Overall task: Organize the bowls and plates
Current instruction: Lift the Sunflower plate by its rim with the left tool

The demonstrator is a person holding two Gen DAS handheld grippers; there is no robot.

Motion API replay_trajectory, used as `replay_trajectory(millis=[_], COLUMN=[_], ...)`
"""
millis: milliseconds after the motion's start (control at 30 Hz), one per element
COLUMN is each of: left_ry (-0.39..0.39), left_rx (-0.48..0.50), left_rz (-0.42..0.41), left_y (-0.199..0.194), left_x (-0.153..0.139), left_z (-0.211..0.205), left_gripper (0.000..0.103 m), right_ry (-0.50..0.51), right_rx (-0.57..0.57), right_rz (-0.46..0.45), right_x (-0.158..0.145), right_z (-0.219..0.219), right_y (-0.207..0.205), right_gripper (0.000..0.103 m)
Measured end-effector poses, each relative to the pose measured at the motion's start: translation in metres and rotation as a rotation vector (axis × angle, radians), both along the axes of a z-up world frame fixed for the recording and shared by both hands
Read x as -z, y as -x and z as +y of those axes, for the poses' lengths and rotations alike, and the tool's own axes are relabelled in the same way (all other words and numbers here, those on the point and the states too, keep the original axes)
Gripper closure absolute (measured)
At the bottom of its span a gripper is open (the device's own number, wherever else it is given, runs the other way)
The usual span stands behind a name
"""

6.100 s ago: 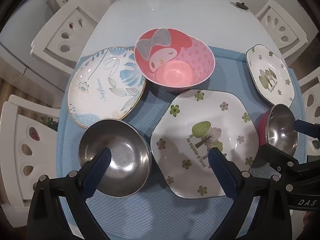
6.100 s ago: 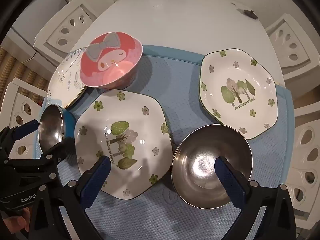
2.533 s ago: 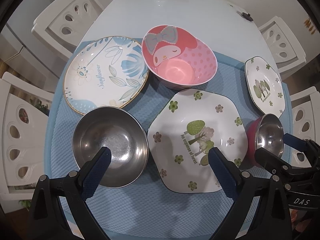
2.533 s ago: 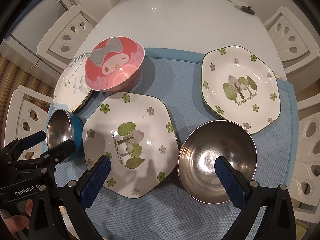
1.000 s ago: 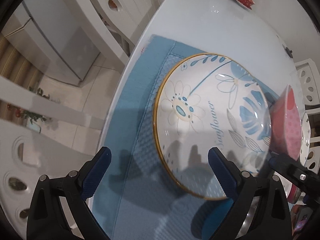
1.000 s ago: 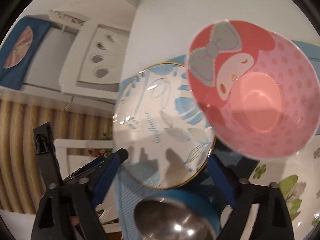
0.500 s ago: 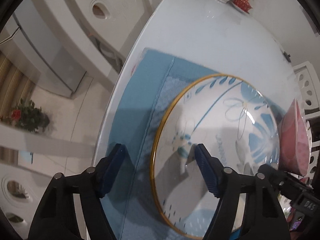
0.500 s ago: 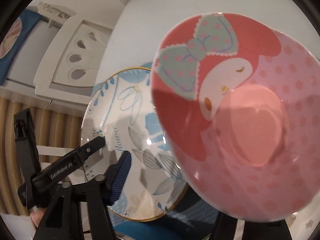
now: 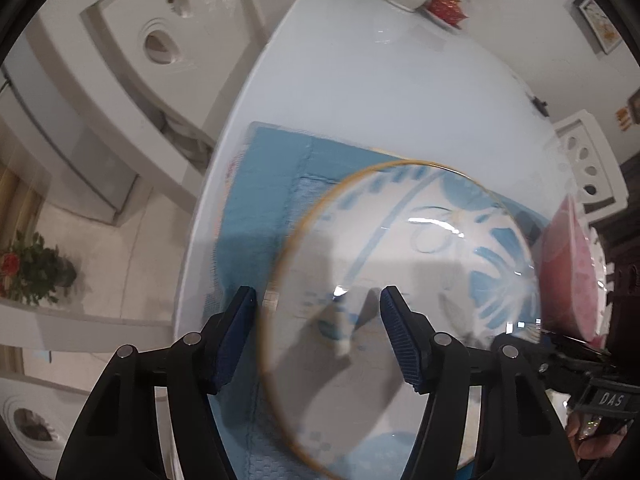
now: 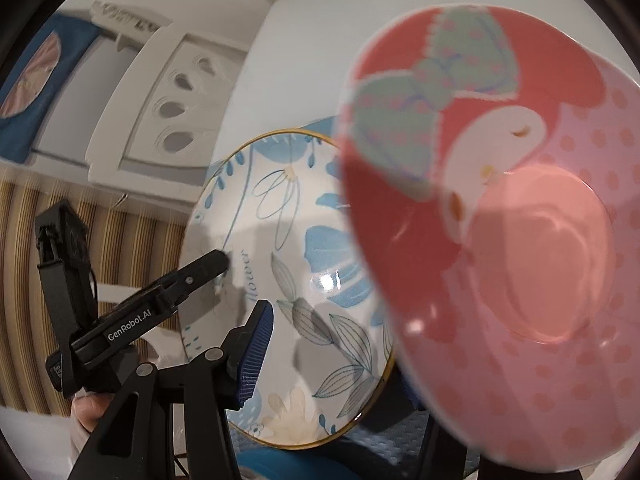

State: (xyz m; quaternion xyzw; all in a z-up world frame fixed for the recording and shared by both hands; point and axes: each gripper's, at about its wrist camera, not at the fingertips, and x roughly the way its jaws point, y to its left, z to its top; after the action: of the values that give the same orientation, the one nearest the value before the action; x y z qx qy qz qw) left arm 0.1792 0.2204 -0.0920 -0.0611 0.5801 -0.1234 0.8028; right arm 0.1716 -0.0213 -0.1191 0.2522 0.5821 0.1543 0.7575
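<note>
The white plate with blue flowers and a gold rim [image 9: 420, 260] fills the left wrist view, tilted up off the blue mat [image 9: 272, 184]. My left gripper [image 9: 316, 320] straddles its near left rim, one finger outside and one over the plate face; the jaws have narrowed around it. In the right wrist view the pink cartoon bowl [image 10: 520, 240] is lifted and tilted, very close to the camera. My right gripper [image 10: 352, 364] holds the bowl's near rim; only the left finger [image 10: 256, 352] shows. The flower plate [image 10: 288, 280] lies behind it, with the left gripper [image 10: 208, 268] on it.
The white oval table [image 9: 380, 92] stretches away, with a vase and red dish [image 9: 444, 4] at its far end. White chairs [image 9: 168, 52] stand on the left and far right. A blue-sided steel bowl [image 10: 280, 464] sits below the plate.
My left gripper has narrowed on the flower plate's rim and the plate has tipped up. My right gripper has lifted the pink bowl higher and closer to the camera.
</note>
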Motion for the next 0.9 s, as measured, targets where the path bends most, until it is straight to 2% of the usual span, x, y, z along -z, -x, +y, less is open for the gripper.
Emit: replay_trajectory(millis=[67, 200, 500, 733, 900], left_ry=[-0.041, 0.021, 0.015, 0.028, 0.045], left_rx=[0.010, 0.009, 0.032, 0.031, 0.032], left_rz=[-0.012, -0.024, -0.077, -0.087, -0.106], left_y=[0.001, 0.000, 0.002, 0.006, 0.009], left_x=[-0.002, -0.008, -0.023, -0.022, -0.028], left_z=[-0.002, 0.008, 0.016, 0.026, 0.029], left_gripper=[0.041, 0.041, 0.041, 0.041, 0.041], right_ry=[-0.011, 0.005, -0.018, -0.029, 0.000], right_rx=[-0.030, -0.048, -0.117, -0.126, -0.170], right_rz=[-0.002, -0.012, -0.065, -0.087, -0.123], right_x=[-0.001, 0.001, -0.007, -0.007, -0.013], right_z=[0.009, 0.015, 0.025, 0.016, 0.020], right_y=[-0.001, -0.001, -0.003, -0.002, -0.002], right_gripper=[0.047, 0.047, 0.048, 0.064, 0.065])
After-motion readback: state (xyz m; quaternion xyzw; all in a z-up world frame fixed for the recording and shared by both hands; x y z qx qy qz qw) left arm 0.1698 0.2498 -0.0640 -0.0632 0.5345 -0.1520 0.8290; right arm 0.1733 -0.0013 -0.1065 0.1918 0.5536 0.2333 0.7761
